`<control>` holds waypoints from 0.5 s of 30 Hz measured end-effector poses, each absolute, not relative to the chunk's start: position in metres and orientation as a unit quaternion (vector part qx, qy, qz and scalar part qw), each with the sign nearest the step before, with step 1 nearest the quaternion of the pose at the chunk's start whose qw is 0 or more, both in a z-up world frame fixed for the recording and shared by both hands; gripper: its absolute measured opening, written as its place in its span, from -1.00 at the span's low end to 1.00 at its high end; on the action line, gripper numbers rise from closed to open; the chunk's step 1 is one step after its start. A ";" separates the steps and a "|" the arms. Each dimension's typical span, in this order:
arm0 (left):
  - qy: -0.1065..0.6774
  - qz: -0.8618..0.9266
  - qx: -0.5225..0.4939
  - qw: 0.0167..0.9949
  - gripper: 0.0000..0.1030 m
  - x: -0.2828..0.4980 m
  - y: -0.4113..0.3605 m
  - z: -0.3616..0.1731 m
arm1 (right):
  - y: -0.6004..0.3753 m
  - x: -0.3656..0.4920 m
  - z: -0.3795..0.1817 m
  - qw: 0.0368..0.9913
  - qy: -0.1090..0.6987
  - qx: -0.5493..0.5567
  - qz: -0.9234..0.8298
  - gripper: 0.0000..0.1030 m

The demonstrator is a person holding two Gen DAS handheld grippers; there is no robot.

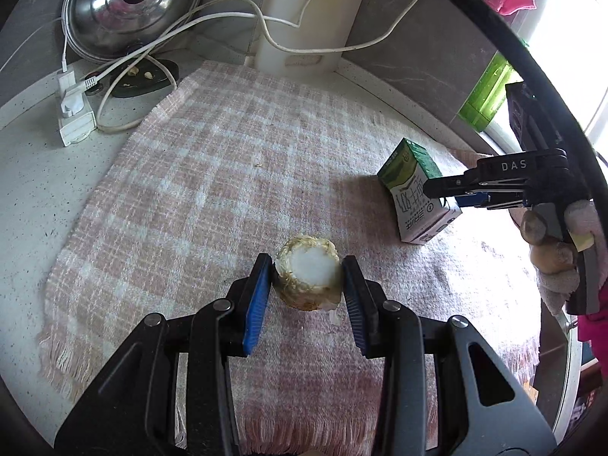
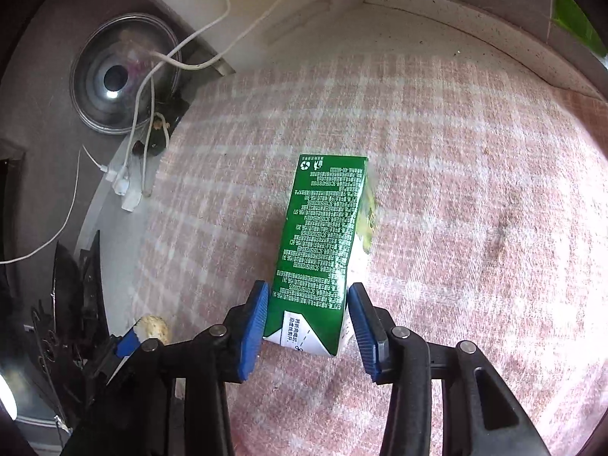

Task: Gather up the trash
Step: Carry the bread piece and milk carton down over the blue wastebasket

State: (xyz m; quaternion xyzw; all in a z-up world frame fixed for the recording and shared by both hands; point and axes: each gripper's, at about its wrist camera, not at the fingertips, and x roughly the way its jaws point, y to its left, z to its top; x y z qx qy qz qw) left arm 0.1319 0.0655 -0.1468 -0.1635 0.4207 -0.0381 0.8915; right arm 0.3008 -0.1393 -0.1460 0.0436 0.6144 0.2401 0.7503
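A short piece of corn cob (image 1: 307, 279), white core facing me, sits between the blue pads of my left gripper (image 1: 307, 283), which is shut on it just above the pink checked cloth (image 1: 212, 174). At the right, my right gripper (image 1: 442, 195) is shut on a green and white milk carton (image 1: 408, 174) that tilts over the cloth. In the right wrist view the carton (image 2: 323, 228) stretches away from the right gripper (image 2: 307, 311), with both pads pressed on its near end. The cob (image 2: 155, 326) shows at the lower left.
A steel pot lid (image 1: 133, 7) leans on the back wall. A white power strip (image 1: 74, 114) with cables and a black dish (image 1: 142, 78) lie at the back left. A white column (image 1: 307, 15) stands behind the cloth. A green container (image 1: 484, 95) is at the right.
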 end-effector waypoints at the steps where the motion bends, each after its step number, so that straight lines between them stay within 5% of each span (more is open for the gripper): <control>1: 0.420 -0.037 -0.163 0.892 -0.27 0.129 0.066 -0.146 | -0.137 0.301 -0.146 0.751 0.615 0.033 0.239 -0.12; 5: 0.415 -0.034 -0.161 0.895 -0.27 0.116 0.070 -0.140 | -0.126 0.304 -0.156 0.738 0.632 0.002 0.237 0.05; 15: 0.410 -0.040 -0.159 0.897 -0.27 0.092 0.083 -0.131 | -0.126 0.279 -0.133 0.772 0.592 -0.021 0.232 -0.18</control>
